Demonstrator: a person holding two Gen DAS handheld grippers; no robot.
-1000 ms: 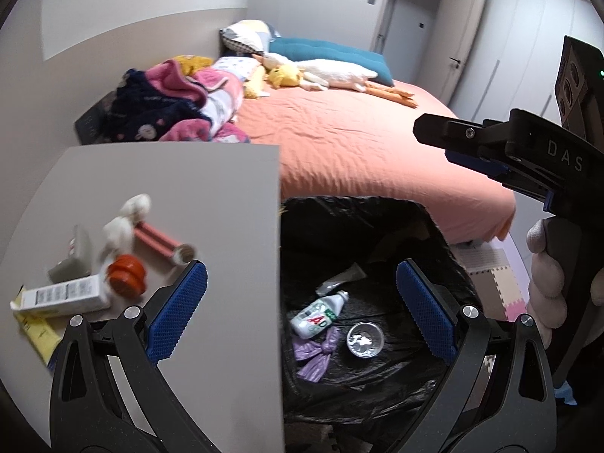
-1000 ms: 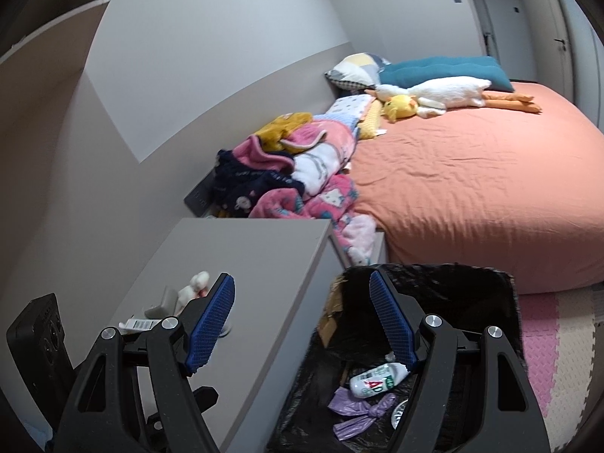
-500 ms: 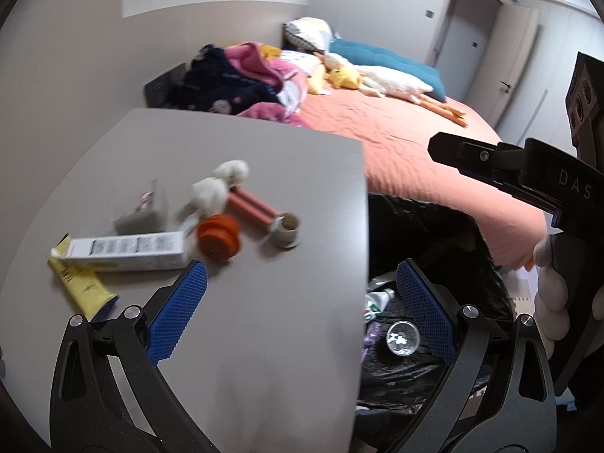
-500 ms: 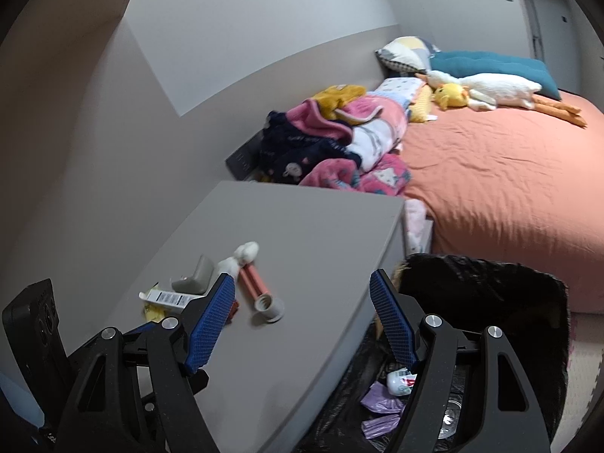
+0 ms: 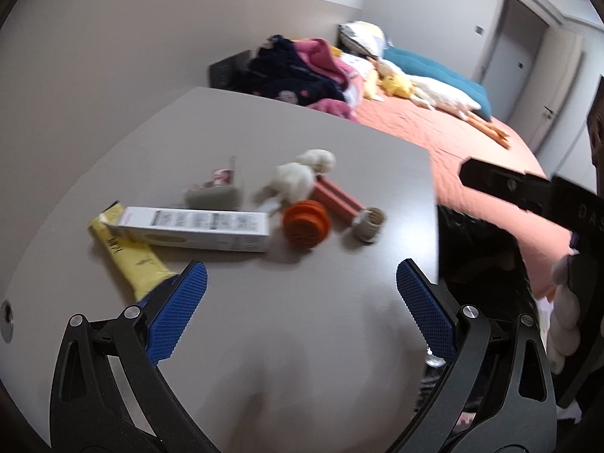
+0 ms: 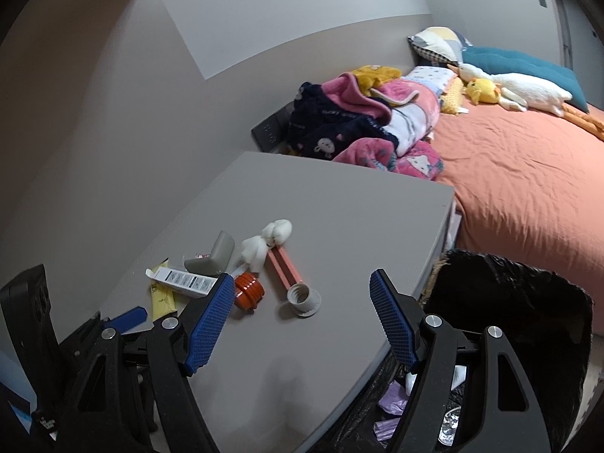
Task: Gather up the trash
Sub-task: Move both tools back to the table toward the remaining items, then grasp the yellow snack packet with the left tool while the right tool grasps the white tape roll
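Observation:
Trash lies on a grey table (image 5: 309, 321) (image 6: 339, 211): a white carton (image 5: 196, 228) (image 6: 181, 281), a yellow tube (image 5: 132, 260) (image 6: 163, 296), an orange cap (image 5: 306, 225) (image 6: 248, 290), a pink squeezed tube with a grey neck (image 5: 347, 205) (image 6: 290, 277), white tissue wads (image 5: 298, 173) (image 6: 264, 239) and a grey piece (image 5: 213, 196) (image 6: 215, 255). My left gripper (image 5: 302, 302) is open and empty, just short of the pile. My right gripper (image 6: 302, 321) is open and empty above the table's near edge. A black-lined bin (image 6: 509, 309) (image 5: 479, 256) stands right of the table.
An orange bed (image 6: 528, 173) with a heap of blankets (image 6: 358, 124), pillows and plush toys lies behind the table and bin. The bin holds purple and white scraps (image 6: 392, 407). Walls close off the left side. The right gripper's body (image 5: 528, 192) shows in the left wrist view.
Both grippers have swung left from over the bin to over the table, bringing the pile of trash closer and more central. Both stayed open and empty.

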